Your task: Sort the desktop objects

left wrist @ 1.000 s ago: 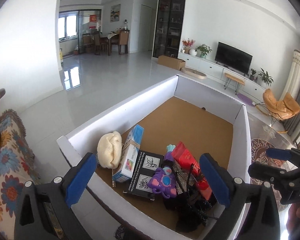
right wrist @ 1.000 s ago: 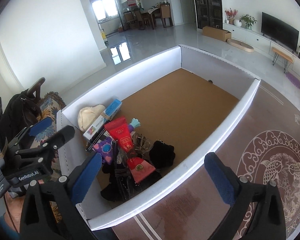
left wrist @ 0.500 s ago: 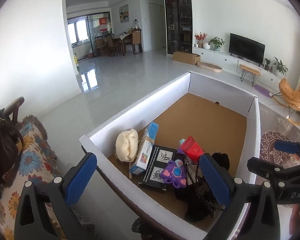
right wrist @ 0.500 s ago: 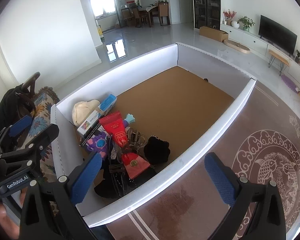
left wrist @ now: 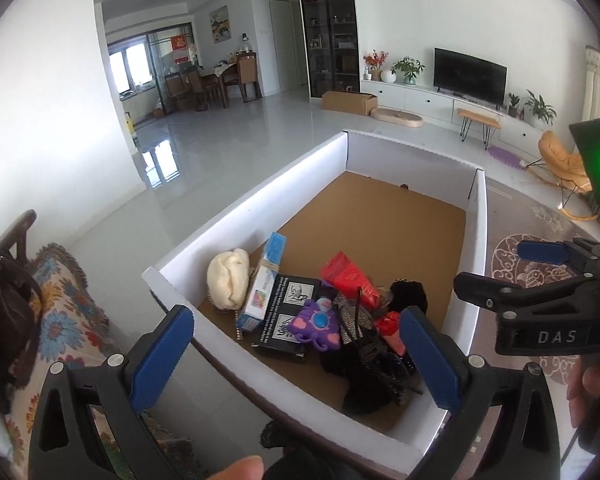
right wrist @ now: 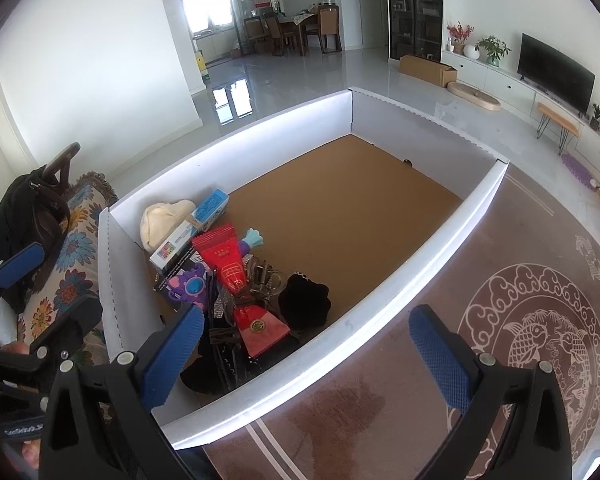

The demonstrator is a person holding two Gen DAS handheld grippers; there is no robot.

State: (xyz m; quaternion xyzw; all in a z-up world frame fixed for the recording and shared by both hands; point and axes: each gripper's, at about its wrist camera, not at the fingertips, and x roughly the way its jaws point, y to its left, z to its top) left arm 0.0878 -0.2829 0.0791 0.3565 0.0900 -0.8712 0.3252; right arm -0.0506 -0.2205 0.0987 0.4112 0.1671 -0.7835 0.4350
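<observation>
I hold both grippers spread and empty. My left gripper [left wrist: 296, 344] hangs just above the pile [left wrist: 320, 312] of objects, which lies at twelve o'clock from it; my right gripper [right wrist: 306, 340] has it at eleven o'clock. The red tube [right wrist: 236, 276] runs six-to-twelve. I judge the left nearer. The pile sits in the near-left corner of the white-walled tray [right wrist: 440, 248]; a living room lies beyond.

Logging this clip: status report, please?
Left gripper open, empty. Right gripper open, empty. Pile untouched in white tray corner. Nothing blocking.
</observation>
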